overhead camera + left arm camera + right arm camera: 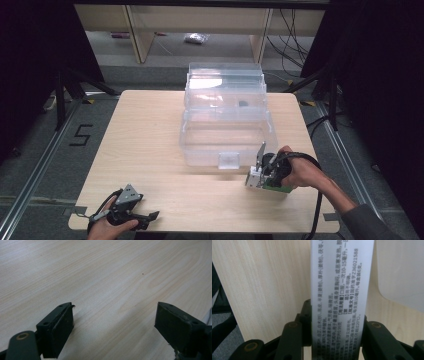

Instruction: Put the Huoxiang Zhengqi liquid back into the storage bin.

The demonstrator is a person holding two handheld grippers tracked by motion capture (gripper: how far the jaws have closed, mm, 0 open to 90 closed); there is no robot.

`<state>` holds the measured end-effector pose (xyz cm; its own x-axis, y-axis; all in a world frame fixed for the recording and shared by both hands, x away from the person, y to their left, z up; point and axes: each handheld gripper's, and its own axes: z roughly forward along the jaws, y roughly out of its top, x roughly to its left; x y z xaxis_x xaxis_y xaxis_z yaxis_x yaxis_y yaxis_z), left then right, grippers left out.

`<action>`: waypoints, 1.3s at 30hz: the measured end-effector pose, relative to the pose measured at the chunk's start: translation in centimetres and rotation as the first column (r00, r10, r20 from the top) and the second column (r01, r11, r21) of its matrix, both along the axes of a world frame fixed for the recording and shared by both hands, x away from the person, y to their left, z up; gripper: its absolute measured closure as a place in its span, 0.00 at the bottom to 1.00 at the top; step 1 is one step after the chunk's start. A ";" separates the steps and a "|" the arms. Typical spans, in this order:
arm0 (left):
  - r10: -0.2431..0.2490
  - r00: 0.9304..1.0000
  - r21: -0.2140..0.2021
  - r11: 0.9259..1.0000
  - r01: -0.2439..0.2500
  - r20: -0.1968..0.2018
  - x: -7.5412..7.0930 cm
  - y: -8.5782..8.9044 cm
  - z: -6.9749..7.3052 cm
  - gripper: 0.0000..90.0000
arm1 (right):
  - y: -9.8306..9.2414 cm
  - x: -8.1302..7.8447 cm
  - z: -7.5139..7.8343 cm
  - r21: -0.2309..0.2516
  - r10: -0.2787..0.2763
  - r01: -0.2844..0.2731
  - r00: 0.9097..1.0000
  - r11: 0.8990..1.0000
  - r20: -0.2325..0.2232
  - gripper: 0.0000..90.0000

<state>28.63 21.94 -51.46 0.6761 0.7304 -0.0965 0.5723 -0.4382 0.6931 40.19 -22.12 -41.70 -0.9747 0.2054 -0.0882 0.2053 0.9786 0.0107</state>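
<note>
The right gripper (261, 172) is clamping a small printed box (340, 295) just beside the clear bin (227, 117), prob to drop it in, w/ the left gripper (115, 322) idling wide open over the table (150, 135).

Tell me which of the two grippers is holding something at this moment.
The right gripper, beside the clear plastic box: its jaws are shut on a white carton printed with Chinese text. The left gripper is open over bare table.
</note>
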 end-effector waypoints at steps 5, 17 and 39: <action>0.006 1.000 -0.006 1.000 -0.006 -0.007 0.0 0.0 0.0 0.17 | 0.2 -0.1 1.5 0.015 -0.019 0.019 1.000 1.000 -0.001 0.72; 0.015 1.000 -0.017 1.000 -0.015 0.002 -0.1 -0.1 -0.1 0.17 | 1.7 0.1 4.5 0.083 0.034 -0.038 0.998 0.996 0.047 0.72; 0.025 1.000 -0.046 0.999 -0.025 0.006 -0.2 -0.3 -0.2 0.17 | 6.8 1.2 9.6 0.115 0.147 -0.156 0.986 0.981 0.084 0.72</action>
